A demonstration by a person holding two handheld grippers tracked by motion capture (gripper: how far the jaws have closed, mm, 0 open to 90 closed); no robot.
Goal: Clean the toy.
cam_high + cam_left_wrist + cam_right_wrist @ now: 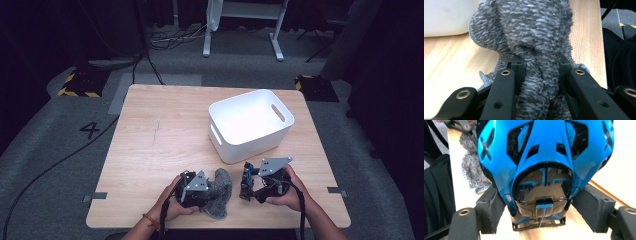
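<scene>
Dark room, grey carpeted floor (pixel 50 150), pale wooden table (pixel 165 135) at centre, white desk legs (pixel 240 30) beyond its far edge.

White bin (pixel 250 125) with slot handles: on right half of table, far side of both grippers, apart from them.

Item 1, grey fuzzy cloth (pixel 218 192) (looks like a sock or mitt, cannot tell which): near front edge of table, directly to the right of left gripper (pixel 200 192) in the high view. Pinched between both black jaws of that gripper; left gripper view shows a bunched fold squeezed narrow between the fingers (pixel 506 82), with the bulk of the cloth (pixel 524 32) fanning out past the fingertips over the wood, toward the bin. Jaws closed tight on the fold. Left hand (pixel 172 202) wrapped round the gripper body.

Item 2, blue and black object (pixel 246 180) (hard, glossy shell with cut-outs): just right of the cloth, between the 2 grippers in the high view. Right gripper view shows the blue and black object (pixel 544 170) wedged between the 2 padded jaws of the right gripper (pixel 544 207), pads (pixel 590 207) touching its lower sides, most of the shell standing out beyond the fingertips. Jaws partly closed, clamped on it. Right hand (pixel 287 192) round the gripper body.
</scene>
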